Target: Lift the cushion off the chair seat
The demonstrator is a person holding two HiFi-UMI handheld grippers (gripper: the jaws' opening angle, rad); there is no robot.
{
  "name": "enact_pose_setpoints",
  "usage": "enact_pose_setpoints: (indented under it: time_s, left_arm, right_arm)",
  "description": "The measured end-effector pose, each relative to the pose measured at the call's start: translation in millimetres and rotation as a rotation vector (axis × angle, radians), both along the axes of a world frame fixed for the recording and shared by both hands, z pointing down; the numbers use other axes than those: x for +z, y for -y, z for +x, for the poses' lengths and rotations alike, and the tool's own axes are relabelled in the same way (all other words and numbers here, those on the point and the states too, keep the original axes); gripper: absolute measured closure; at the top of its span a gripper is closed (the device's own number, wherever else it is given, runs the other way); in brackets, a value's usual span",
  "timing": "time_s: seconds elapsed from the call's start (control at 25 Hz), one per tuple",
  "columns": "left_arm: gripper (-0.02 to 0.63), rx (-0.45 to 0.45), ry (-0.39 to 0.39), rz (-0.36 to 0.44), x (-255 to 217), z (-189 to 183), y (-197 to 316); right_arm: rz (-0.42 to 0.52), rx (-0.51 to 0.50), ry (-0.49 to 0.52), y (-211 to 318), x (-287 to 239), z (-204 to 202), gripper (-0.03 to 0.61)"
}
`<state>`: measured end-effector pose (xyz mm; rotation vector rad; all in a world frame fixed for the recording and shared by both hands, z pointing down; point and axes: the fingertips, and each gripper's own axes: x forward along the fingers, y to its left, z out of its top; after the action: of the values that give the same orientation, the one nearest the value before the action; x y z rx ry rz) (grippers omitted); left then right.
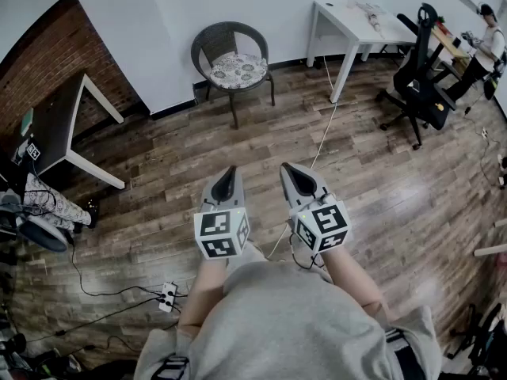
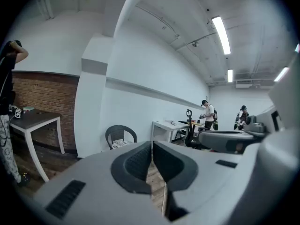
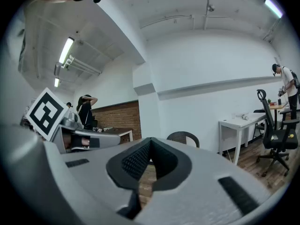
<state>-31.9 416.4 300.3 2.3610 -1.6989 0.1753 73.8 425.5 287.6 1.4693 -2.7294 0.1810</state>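
A dark wicker chair (image 1: 230, 56) stands against the white wall at the far middle of the room. A round patterned cushion (image 1: 238, 70) lies on its seat. The chair (image 2: 120, 136) shows small and far off in the left gripper view, and its back (image 3: 183, 138) peeks over the jaws in the right gripper view. My left gripper (image 1: 227, 175) and right gripper (image 1: 290, 171) are held side by side over the wood floor, well short of the chair. Both are shut with nothing between the jaws.
A white table (image 1: 350, 24) stands right of the chair, with a black office chair (image 1: 419, 85) beyond it. A dark table (image 1: 59, 125) sits at the left by the brick wall. Cables and a power strip (image 1: 167, 295) lie on the floor. People stand at the room's edges.
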Motion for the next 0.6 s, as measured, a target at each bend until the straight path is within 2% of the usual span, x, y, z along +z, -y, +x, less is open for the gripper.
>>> enact_pose_setpoints:
  time_s: [0.32, 0.6]
  left_arm:
    - [0.601, -0.001, 0.012, 0.015, -4, 19, 3]
    - [0.601, 0.006, 0.011, 0.01, 1, 51, -8]
  right_arm:
    - [0.015, 0.001, 0.009, 2, -3, 20, 0.578]
    - [0.023, -0.021, 0.012, -9, 1, 43, 0.578]
